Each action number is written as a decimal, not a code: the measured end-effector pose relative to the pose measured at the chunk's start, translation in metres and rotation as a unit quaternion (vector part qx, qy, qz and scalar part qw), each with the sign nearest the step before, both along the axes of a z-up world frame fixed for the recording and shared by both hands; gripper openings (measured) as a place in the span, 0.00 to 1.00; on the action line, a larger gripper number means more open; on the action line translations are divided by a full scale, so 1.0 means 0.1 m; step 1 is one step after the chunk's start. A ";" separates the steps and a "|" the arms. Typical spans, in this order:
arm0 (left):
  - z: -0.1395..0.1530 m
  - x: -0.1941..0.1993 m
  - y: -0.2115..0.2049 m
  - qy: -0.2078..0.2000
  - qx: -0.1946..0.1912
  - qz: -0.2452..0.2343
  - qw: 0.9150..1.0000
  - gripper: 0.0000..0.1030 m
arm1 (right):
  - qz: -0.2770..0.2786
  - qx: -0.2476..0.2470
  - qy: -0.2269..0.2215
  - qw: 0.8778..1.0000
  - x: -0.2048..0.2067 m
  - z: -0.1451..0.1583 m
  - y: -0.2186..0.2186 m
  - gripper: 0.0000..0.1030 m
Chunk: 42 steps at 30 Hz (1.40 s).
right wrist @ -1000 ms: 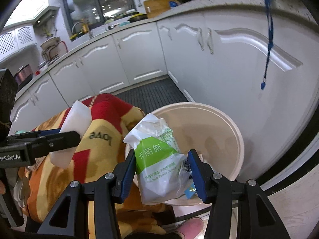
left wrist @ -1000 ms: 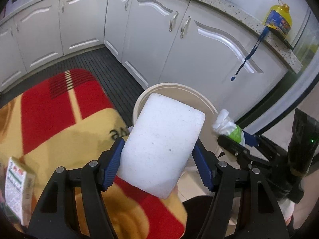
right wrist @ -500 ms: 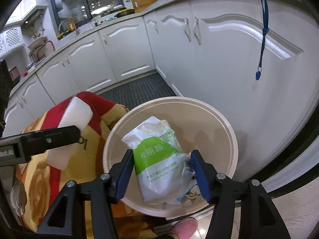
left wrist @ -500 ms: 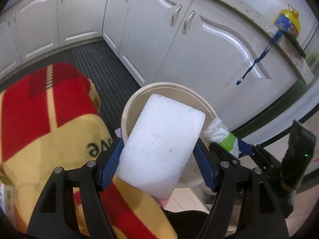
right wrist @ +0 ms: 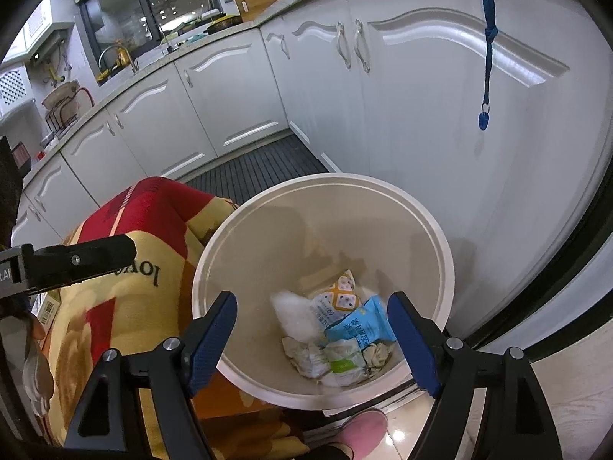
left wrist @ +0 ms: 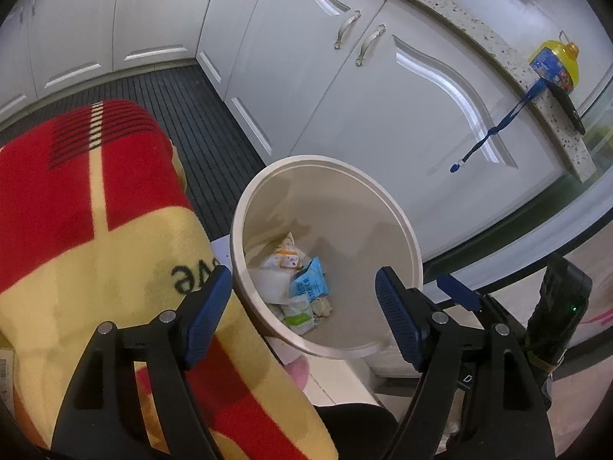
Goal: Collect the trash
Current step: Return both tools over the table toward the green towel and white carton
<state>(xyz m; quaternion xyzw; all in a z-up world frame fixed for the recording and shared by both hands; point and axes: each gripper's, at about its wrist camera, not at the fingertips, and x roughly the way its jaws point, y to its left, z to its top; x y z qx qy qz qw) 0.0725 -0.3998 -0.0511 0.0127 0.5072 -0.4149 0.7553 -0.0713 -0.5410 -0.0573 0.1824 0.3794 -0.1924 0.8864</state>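
While both grippers hang above the beige trash bin, nothing sits between the fingers of either. The left gripper has just been opening: its blue pads stand wide apart with only the bin's near rim and interior showing through the gap. The right gripper has likewise just been opening, jaws spread and empty over the bin mouth.

The white foam block lies at the bottom of the bin, toward its left wall as seen in the right wrist view. The green-and-white tissue pack rests on the bin floor near the front wall, among a blue wrapper, a patterned packet and crumpled paper.

The bin stands on the floor against the white cabinets. A red-and-yellow blanket drapes beside the bin's left rim, touching it. A blue lanyard hangs down the cabinet door. A pink slipper shows just below the bin's near edge.
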 end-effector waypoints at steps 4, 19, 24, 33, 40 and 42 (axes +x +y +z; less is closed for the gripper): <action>0.03 -0.03 0.05 -0.010 0.005 0.002 1.000 0.75 | 0.003 -0.003 -0.003 1.000 0.00 0.04 0.04 0.77; 0.23 -0.15 0.58 -0.068 0.014 0.054 0.996 0.74 | 0.035 -0.009 -0.009 0.999 0.10 0.15 0.39 0.77; 0.29 -0.18 0.89 -0.080 0.011 0.076 0.994 0.74 | 0.053 -0.015 -0.015 0.998 0.14 0.24 0.58 0.77; 0.38 -0.26 1.48 -0.119 0.027 0.120 0.985 0.74 | 0.091 -0.011 -0.028 0.995 0.26 0.35 1.00 0.78; 0.43 -0.29 1.94 -0.122 0.026 0.151 0.981 0.74 | 0.133 -0.011 -0.028 0.991 0.39 0.38 1.41 0.78; 0.45 -0.30 2.10 -0.126 0.027 0.160 0.979 0.74 | 0.144 -0.011 -0.027 0.989 0.43 0.39 1.51 0.78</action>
